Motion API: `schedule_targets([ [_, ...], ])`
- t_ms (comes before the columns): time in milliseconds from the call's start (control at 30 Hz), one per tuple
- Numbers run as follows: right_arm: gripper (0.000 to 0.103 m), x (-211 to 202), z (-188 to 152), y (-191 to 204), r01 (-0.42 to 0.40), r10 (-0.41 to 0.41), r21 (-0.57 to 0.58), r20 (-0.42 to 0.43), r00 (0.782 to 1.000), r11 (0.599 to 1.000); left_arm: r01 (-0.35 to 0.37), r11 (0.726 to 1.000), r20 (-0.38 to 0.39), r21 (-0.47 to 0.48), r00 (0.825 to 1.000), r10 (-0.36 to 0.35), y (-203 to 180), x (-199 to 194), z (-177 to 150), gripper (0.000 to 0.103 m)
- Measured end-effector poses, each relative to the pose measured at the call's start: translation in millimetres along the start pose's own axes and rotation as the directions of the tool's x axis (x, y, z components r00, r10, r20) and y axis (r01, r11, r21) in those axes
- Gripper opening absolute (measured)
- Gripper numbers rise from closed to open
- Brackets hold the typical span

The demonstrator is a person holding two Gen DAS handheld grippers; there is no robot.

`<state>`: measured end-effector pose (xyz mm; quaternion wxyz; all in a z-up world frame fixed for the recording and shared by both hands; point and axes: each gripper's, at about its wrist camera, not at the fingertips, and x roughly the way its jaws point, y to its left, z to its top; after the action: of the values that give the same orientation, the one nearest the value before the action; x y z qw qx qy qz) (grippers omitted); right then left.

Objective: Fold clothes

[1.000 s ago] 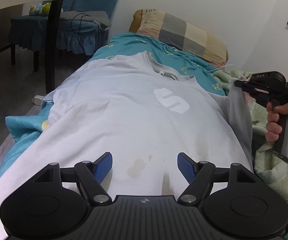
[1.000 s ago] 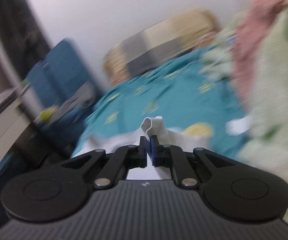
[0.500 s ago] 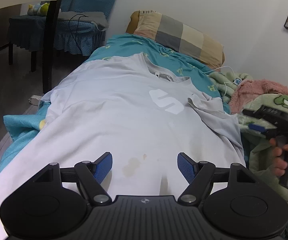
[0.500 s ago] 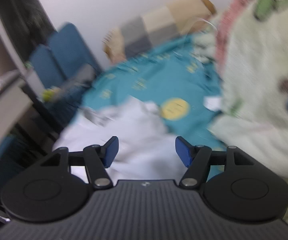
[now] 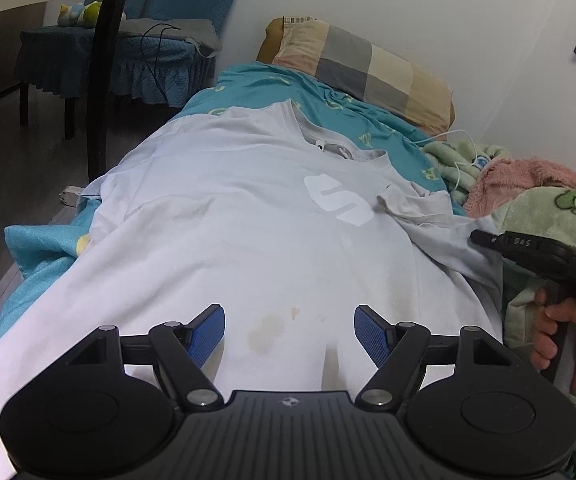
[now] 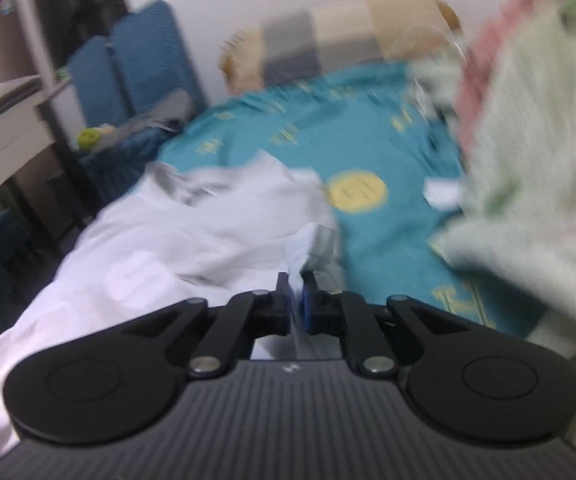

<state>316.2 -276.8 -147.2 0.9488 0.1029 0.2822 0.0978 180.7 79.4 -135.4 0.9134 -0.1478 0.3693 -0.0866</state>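
Note:
A pale grey T-shirt (image 5: 248,232) with a white logo lies face up along the bed, collar toward the pillow. Its right sleeve is folded in and rumpled beside the logo. My left gripper (image 5: 289,330) is open and empty, hovering over the shirt's lower part near a brownish stain. My right gripper (image 6: 295,312) is shut on a fold of the shirt's right edge (image 6: 311,246); it also shows in the left wrist view (image 5: 483,238) at the shirt's right side, held by a hand. The right wrist view is blurred.
A teal bedsheet (image 5: 272,84) covers the bed, with a checked pillow (image 5: 363,68) at its head. Green and pink fleece blankets (image 5: 535,192) pile along the right side. A chair with blue cover (image 5: 128,60) and a dark table leg (image 5: 104,60) stand left of the bed.
My right gripper let go of the sleeve, opened, then moved down the shirt's right side and shut on the edge there. The sleeve now lies folded inward. My left gripper stayed put.

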Motion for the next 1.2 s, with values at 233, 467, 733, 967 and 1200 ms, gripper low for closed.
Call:
schedule_targets([
  [233, 0.007, -31, -3, 100, 0.037, -0.041, -0.245, -0.011, 0.999, 0.969, 0.031, 0.999, 0.044, -0.042, 0.999, -0.029, 7, -11, 7, 0.073],
  [467, 0.012, -5, -61, 145, 0.032, -0.127, -0.306, -0.295, 0.947, 0.951, 0.096, 0.991, 0.029, -0.096, 0.995, -0.093, 19, -12, 10, 0.073],
  [733, 0.062, -83, -32, 117, 0.042, -0.031, 0.049, -0.207, 0.978, 0.998, 0.178, 0.961, -0.006, -0.213, 0.983, -0.183, 34, -4, 11, 0.074],
  [967, 0.062, -109, -12, 61, 0.128, -0.115, 0.298, -0.064, 0.991, 0.946, 0.169, 0.974, -0.032, -0.152, 0.984, -0.176, 14, 33, 37, 0.074],
  [1200, 0.063, -100, -17, 14, 0.088, -0.070, 0.490, -0.054, 0.996, 0.867, 0.196, 0.974, -0.041, -0.116, 0.979, -0.201, -23, 129, 84, 0.071],
])
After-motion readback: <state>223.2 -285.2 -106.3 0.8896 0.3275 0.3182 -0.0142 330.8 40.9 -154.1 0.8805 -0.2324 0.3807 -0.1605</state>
